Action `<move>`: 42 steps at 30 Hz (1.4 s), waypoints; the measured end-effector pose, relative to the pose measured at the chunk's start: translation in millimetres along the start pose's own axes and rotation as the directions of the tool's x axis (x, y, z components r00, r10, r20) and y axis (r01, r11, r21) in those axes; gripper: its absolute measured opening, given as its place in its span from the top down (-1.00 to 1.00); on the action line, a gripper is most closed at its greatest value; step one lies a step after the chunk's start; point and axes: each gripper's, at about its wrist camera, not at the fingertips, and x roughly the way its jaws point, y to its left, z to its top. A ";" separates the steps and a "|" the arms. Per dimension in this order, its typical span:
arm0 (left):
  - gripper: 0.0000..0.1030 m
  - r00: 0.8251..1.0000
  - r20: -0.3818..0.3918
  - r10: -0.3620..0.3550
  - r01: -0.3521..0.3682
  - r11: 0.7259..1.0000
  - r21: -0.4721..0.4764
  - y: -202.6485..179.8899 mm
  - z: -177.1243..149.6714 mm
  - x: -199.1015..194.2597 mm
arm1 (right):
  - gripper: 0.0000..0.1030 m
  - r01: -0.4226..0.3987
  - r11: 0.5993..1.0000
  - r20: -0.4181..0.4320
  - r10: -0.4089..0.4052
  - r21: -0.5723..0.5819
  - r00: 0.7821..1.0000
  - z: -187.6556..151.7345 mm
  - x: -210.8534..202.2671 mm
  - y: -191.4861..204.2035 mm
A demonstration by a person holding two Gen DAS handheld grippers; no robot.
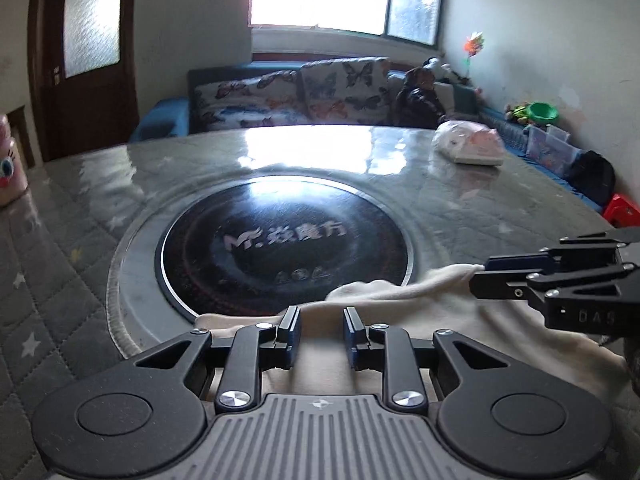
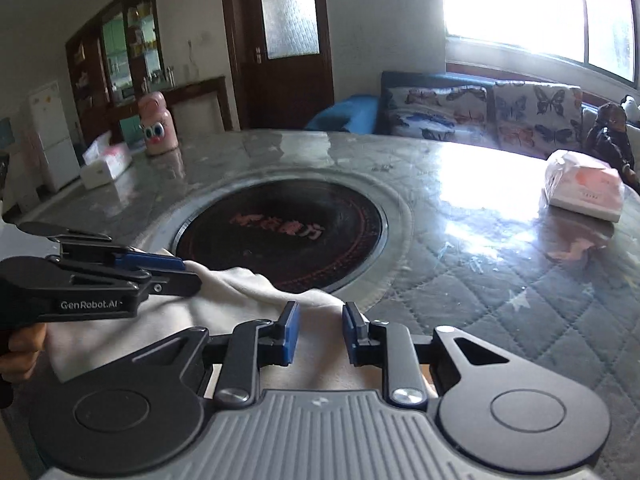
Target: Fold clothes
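Note:
A cream-coloured garment (image 1: pixel 404 296) lies on the near edge of the table, partly over the rim of the black round hotplate (image 1: pixel 280 248). My left gripper (image 1: pixel 320 332) is open, its jaws apart just above the cloth. It also shows from the side in the right wrist view (image 2: pixel 188 276), at the garment's left edge (image 2: pixel 240 284). My right gripper (image 2: pixel 318 332) is open over the cloth. In the left wrist view it (image 1: pixel 478 276) comes in from the right, its tips touching a raised corner of the garment.
The table (image 1: pixel 480 208) has a glossy quilted grey cover. A pink-and-white tissue pack (image 1: pixel 472 144) lies at the far right. A pink character bottle (image 2: pixel 158 130) and a white box (image 2: pixel 106 162) stand at the far left. A butterfly-print sofa (image 1: pixel 296 96) is behind.

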 end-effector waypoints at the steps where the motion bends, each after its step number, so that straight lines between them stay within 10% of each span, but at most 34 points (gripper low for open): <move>1: 0.47 1.000 0.000 0.001 -0.001 1.000 -0.004 1.3 -0.7 1.6 | 0.56 0.006 1.000 -0.011 -0.006 -0.002 1.000 -0.3 3.5 0.0; 9: 0.48 1.000 0.025 0.001 -0.001 1.000 -0.021 0.0 -2.7 -9.2 | 0.52 0.025 0.999 0.009 -0.025 -0.035 1.000 -2.3 -6.4 7.7; 24: 0.30 0.995 0.086 -0.040 0.038 0.999 0.026 -20.9 -35.7 -67.7 | -0.33 -0.084 0.982 0.029 0.090 -0.169 0.995 -27.3 -37.9 60.9; 42: 0.08 0.998 0.070 0.000 -0.001 1.000 0.008 -15.6 -55.6 -61.3 | -0.67 0.038 0.979 0.093 -0.019 -0.201 0.995 -48.8 -49.2 66.5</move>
